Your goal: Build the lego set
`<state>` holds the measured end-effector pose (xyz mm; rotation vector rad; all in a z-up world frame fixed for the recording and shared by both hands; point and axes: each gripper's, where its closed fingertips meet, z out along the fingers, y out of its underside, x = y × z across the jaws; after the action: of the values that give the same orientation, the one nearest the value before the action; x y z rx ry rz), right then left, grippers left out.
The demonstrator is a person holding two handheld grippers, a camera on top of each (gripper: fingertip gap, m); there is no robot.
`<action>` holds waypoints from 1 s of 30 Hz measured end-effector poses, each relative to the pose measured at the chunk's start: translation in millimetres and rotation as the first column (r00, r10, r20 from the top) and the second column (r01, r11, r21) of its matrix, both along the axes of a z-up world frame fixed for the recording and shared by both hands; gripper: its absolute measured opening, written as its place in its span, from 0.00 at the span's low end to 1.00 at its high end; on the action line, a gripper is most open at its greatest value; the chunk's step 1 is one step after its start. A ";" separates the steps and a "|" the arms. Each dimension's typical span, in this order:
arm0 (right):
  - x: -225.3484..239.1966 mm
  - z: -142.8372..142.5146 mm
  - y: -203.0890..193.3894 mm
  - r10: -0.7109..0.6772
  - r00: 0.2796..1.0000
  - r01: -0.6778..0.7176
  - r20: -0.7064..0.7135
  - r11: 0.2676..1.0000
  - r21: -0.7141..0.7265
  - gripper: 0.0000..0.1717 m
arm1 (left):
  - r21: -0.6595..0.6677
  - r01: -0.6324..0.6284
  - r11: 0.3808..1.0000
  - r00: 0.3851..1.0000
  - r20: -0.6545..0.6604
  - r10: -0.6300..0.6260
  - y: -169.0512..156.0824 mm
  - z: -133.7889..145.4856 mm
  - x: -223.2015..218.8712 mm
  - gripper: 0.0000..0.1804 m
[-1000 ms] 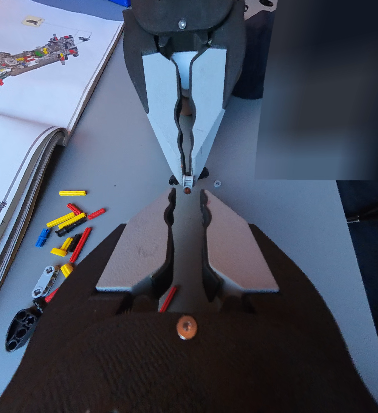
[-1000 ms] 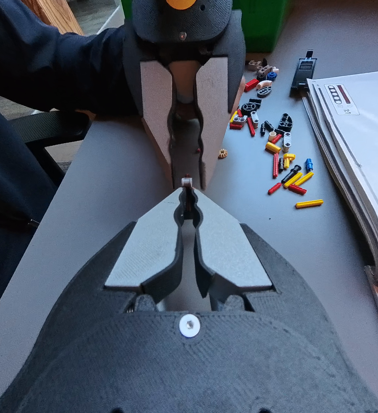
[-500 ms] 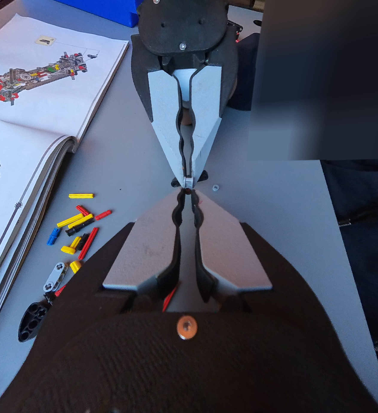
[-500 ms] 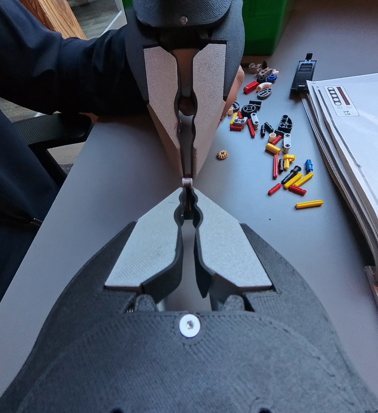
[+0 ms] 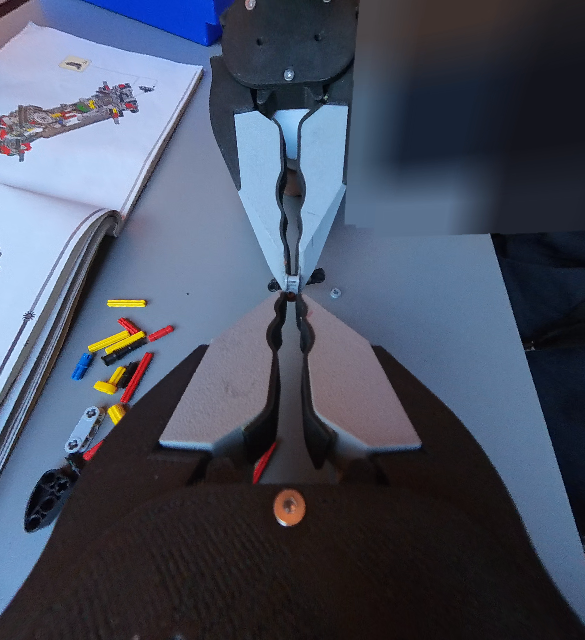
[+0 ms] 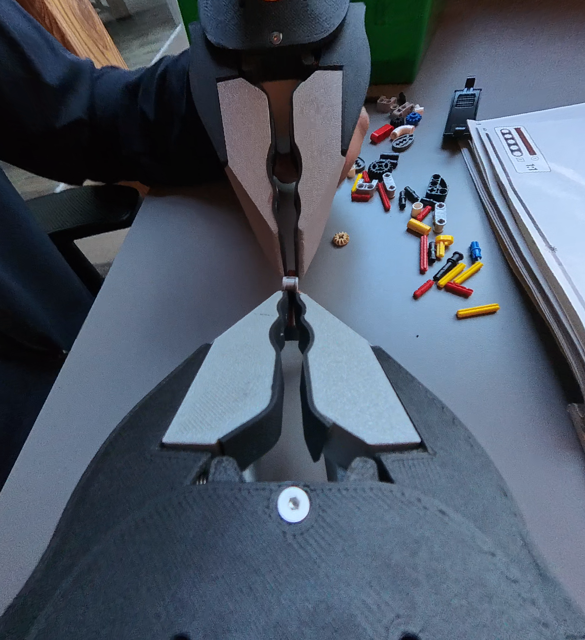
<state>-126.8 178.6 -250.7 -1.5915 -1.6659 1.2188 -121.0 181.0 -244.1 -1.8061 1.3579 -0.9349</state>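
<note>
Two handheld tools are meeting tip to tip above a grey surface [image 6: 187, 311]. The right tool [image 6: 290, 294] is pinching a thin dark red axle [image 6: 291, 313] that is carrying a small light grey bush [image 6: 289, 283] at its end, while the left tool [image 5: 290, 298] is pressing its tips onto the axle's far end, just beyond the bush. Loose yellow, red, black and blue building pieces [image 6: 450, 273] are lying nearby, beside an open instruction booklet [image 5: 59, 145].
</note>
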 end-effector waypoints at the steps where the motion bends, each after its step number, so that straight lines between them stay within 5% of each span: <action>1: -0.3 1.0 0.6 -0.009 1.000 0.009 -0.006 1.000 -0.007 0.00 | 0.006 -0.002 1.000 1.000 0.003 0.002 0.4 1.1 -0.3 0.01; 12: -0.8 2.1 7.6 -0.100 0.995 0.099 -0.012 0.995 -0.029 0.00 | -0.026 -0.016 1.000 1.000 0.013 0.016 5.0 -2.2 -3.5 0.01; 23: 5.0 17.6 19.4 -0.142 0.985 0.117 -0.094 0.966 -0.233 0.00 | -0.104 -0.045 0.994 0.999 0.011 0.047 12.1 -12.1 -3.8 0.01; 30: 3.1 13.4 16.4 -0.143 0.987 0.130 -0.074 0.979 -0.158 0.00 | -0.071 -0.057 0.996 0.998 -0.016 0.056 12.4 -14.2 -4.7 0.01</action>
<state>-123.7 195.0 -237.2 -1.6903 -1.4154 1.3507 -125.7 193.4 -258.4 -1.8977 1.2903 -0.9531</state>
